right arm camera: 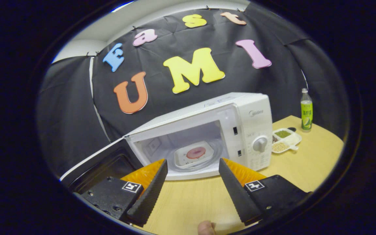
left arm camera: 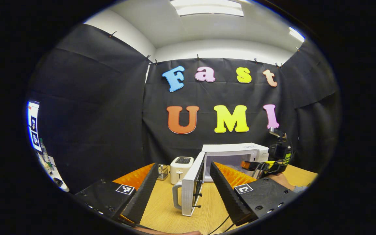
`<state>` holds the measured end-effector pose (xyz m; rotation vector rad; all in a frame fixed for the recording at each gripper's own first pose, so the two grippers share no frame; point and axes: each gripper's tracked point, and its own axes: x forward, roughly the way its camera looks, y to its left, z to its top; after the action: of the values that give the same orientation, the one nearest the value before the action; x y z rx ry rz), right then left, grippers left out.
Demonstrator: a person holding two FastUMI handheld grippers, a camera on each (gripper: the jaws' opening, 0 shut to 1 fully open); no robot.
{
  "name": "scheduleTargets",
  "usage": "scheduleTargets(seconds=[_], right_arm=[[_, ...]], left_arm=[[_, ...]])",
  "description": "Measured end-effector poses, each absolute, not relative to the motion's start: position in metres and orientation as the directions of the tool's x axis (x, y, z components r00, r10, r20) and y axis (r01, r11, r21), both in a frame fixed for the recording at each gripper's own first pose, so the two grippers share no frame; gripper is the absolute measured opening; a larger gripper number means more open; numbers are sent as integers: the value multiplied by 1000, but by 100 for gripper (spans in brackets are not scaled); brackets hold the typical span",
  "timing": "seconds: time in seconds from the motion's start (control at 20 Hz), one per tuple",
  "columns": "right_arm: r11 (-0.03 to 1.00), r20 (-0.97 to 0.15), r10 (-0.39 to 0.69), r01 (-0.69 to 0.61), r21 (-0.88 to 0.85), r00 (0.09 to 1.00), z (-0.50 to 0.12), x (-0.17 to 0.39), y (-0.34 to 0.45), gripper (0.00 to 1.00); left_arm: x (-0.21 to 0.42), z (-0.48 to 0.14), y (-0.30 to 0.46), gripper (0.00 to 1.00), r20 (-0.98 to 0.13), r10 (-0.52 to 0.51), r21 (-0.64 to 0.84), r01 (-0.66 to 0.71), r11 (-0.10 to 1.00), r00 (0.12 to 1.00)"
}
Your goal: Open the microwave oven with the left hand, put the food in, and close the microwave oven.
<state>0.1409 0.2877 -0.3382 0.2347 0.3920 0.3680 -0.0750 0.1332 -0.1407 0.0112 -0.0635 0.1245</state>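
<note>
The white microwave [right arm camera: 250, 120] stands on the wooden table with its door [right arm camera: 100, 161] swung wide open to the left. Inside, on the glass turntable, lies a white square plate [right arm camera: 183, 160] with a pink round food item [right arm camera: 196, 152]. My right gripper [right arm camera: 191, 173] is open and empty, just in front of the cavity. In the left gripper view the microwave [left arm camera: 232, 153] is farther off, its open door [left arm camera: 193, 184] and handle [left arm camera: 176, 195] standing edge-on between my fingers. My left gripper [left arm camera: 183, 178] is open, holding nothing. The other gripper [left arm camera: 266, 164] hovers at the microwave's front.
A white toaster [left arm camera: 181, 169] and a small glass jar [left arm camera: 163, 172] stand left of the microwave. Right of it are a divided dish of grains [right arm camera: 286, 140] and a green bottle [right arm camera: 306, 111]. Black cloth walls close off the back and sides.
</note>
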Motion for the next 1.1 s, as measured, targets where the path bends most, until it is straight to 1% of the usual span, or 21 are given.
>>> scheduleTargets(seconds=[0.05, 0.1, 0.15, 0.2, 0.25, 0.3, 0.35, 0.4, 0.45, 0.55, 0.6, 0.65, 0.7, 0.75, 0.8, 0.85, 0.95, 1.0, 1.1], right_arm=[[913, -316, 387, -311, 265, 866, -322, 131, 270, 89], [918, -299, 379, -316, 238, 876, -308, 120, 254, 90], [919, -282, 385, -334, 211, 879, -294, 107, 240, 100], [916, -261, 394, -354, 189, 881, -278, 92, 226, 89], [915, -244, 400, -367, 170, 884, -264, 74, 210, 100], [919, -231, 391, -366, 142, 891, -255, 64, 193, 100], [927, -217, 374, -356, 117, 902, -243, 53, 173, 100], [936, -207, 352, -338, 99, 913, -233, 41, 150, 100], [943, -185, 333, -323, 86, 924, -222, 31, 130, 100], [950, -161, 309, -297, 91, 938, -207, 14, 98, 100], [951, -151, 305, -292, 101, 940, -200, 7, 86, 100], [948, -154, 314, -299, 113, 937, -197, -1, 78, 100], [941, -163, 332, -314, 124, 929, -195, -9, 72, 100], [936, -170, 345, -325, 138, 923, -193, -14, 66, 100], [935, -172, 346, -324, 146, 922, -190, -19, 57, 100], [937, -171, 340, -317, 148, 925, -185, -22, 49, 100], [943, -153, 320, -299, 145, 935, -174, -29, 34, 100], [946, -137, 312, -293, 140, 940, -167, -32, 28, 100], [951, -110, 299, -286, 120, 948, -154, -39, 21, 100]], left_arm=[[-76, -140, 135, 95, 59, 123, 4, -123, 992, 991], [-76, -140, 136, 85, 46, 114, 6, -115, 993, 992], [-75, -142, 137, 94, 30, 102, 5, -102, 995, 994], [-72, -140, 140, 82, 28, 96, 6, -96, 995, 995], [-71, -136, 142, 81, 33, 89, 12, -89, 996, 996], [-68, -134, 148, 88, 34, 101, 22, -101, 995, 994], [-64, -135, 156, 86, 36, 115, 34, -117, 993, 993], [-60, -135, 160, 70, 40, 124, 46, -126, 991, 991], [-59, -138, 161, 77, 37, 127, 62, -129, 990, 991], [-51, -147, 170, 40, 30, 145, 106, -147, 983, 989], [-49, -148, 177, 29, 42, 168, 138, -173, 975, 985], [-46, -153, 186, 24, 46, 185, 164, -190, 968, 982], [-41, -161, 188, 19, 38, 179, 171, -183, 968, 983], [-34, -172, 192, 19, 19, 183, 155, -184, 971, 983], [-29, -184, 193, 9, -17, 171, 128, -167, 978, 985], [-26, -198, 193, 4, -52, 153, 96, -148, 984, 987], [-11, -221, 198, 2, -106, 119, 44, -115, 992, 987], [-2, -227, 202, 0, -105, 113, 21, -111, 994, 988], [12, -252, 207, 0, -140, 79, -26, -84, 996, 987]])
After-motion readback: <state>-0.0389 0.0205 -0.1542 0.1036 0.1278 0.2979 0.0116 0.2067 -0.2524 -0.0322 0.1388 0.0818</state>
